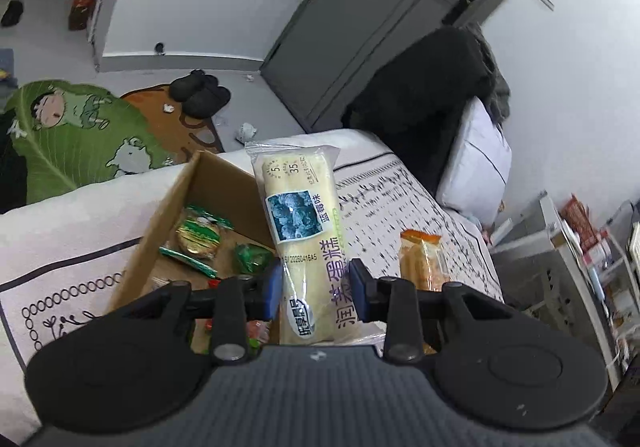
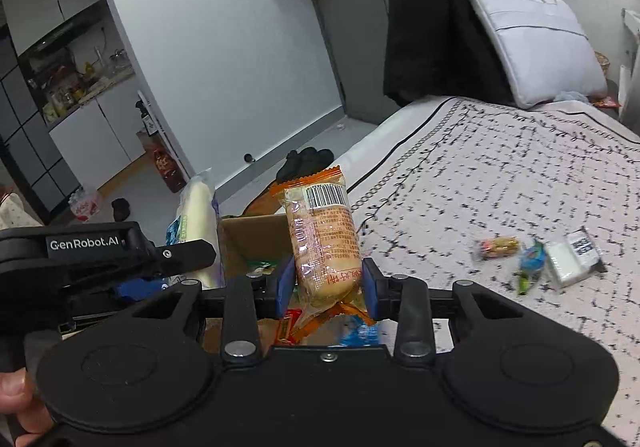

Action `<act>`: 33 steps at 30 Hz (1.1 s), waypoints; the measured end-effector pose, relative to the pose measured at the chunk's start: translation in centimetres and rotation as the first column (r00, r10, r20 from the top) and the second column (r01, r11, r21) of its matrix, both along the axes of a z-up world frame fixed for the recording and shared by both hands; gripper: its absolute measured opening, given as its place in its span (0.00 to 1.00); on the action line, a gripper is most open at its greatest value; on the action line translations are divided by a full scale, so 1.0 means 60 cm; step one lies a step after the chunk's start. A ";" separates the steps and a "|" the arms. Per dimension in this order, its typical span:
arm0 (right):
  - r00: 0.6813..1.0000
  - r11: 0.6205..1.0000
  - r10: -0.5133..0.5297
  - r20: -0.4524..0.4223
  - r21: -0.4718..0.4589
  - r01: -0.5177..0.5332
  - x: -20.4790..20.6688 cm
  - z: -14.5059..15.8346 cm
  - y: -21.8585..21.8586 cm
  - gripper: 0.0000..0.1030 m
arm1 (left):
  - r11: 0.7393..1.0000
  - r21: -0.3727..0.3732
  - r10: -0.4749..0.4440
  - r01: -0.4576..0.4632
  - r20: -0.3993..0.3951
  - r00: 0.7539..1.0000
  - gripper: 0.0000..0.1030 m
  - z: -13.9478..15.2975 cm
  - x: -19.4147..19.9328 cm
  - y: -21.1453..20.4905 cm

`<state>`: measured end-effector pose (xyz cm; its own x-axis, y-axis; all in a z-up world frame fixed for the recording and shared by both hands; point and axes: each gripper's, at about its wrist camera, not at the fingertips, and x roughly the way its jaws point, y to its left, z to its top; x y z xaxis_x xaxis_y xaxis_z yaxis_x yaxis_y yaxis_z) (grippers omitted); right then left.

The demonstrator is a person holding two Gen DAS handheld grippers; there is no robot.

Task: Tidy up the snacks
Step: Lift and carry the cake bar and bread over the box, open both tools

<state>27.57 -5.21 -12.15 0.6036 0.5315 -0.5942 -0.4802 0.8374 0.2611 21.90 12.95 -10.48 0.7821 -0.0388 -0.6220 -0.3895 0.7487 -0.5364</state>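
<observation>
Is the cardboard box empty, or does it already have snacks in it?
Not empty. The open cardboard box already holds several snacks, among them a green-wrapped round biscuit pack and a small green packet on its floor.

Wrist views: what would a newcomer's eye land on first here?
A pale blueberry cake packet stands clamped upright in the left tool, beside the open cardboard box. The right tool grips an orange-wrapped pastry. Three small snacks lie loose on the patterned bedspread.
</observation>
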 end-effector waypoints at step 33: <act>0.997 1.000 0.006 -0.073 0.019 -0.005 0.040 -0.052 0.028 0.59 | 0.996 -0.038 0.073 -0.077 -0.082 0.994 0.77 -0.048 0.025 0.051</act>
<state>29.98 -3.51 -15.26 0.5561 0.5461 -0.6266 -0.4638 0.8295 0.3112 23.38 16.04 -13.37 0.7309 -0.0088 -0.6824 -0.4870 0.6938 -0.5305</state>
